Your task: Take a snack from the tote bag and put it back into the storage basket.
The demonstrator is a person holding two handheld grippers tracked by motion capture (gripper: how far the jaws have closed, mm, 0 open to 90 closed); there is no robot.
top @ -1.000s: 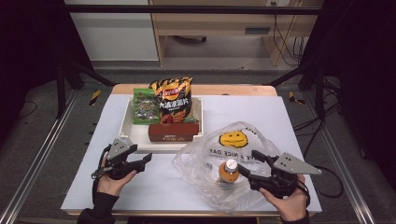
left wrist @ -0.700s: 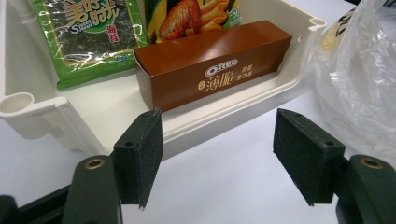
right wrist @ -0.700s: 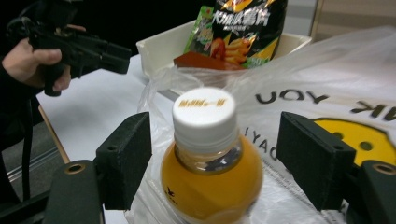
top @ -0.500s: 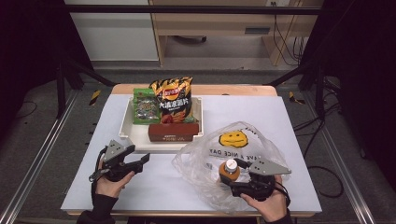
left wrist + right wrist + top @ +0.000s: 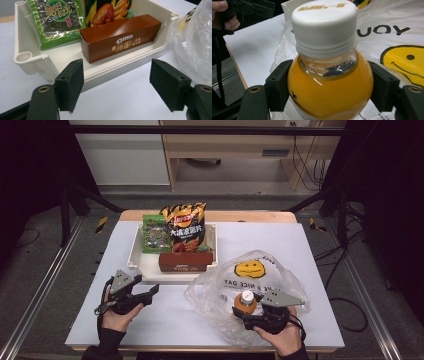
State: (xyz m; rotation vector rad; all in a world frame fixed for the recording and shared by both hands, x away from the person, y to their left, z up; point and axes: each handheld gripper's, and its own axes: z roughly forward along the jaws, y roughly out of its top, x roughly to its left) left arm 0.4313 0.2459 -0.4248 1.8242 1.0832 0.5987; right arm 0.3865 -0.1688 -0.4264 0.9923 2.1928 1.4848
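An orange juice bottle (image 5: 245, 303) with a white cap (image 5: 324, 22) stands upright over the clear smiley-face plastic bag (image 5: 265, 275) at the front right. My right gripper (image 5: 248, 312) is shut on it, both pads pressing the bottle's round shoulder (image 5: 329, 97). I cannot tell whether the bottle is inside the bag. My left gripper (image 5: 151, 292) rests at the front left, open, aimed at the white tray (image 5: 30, 58). Its jaws have just widened slightly, with nothing between the pads (image 5: 70, 82).
The tray (image 5: 134, 261) at the table's middle back holds a brown Oreo box (image 5: 185, 261), a green seaweed pack (image 5: 156, 234) and an orange chips bag (image 5: 185, 225). The bag's edge (image 5: 195, 42) lies just right of the tray. White tabletop (image 5: 170, 320) separates the hands.
My right hand has swung left and lower, now sitting directly behind the bottle near the front edge. The bottle has stayed nearly in place. The left hand has not moved.
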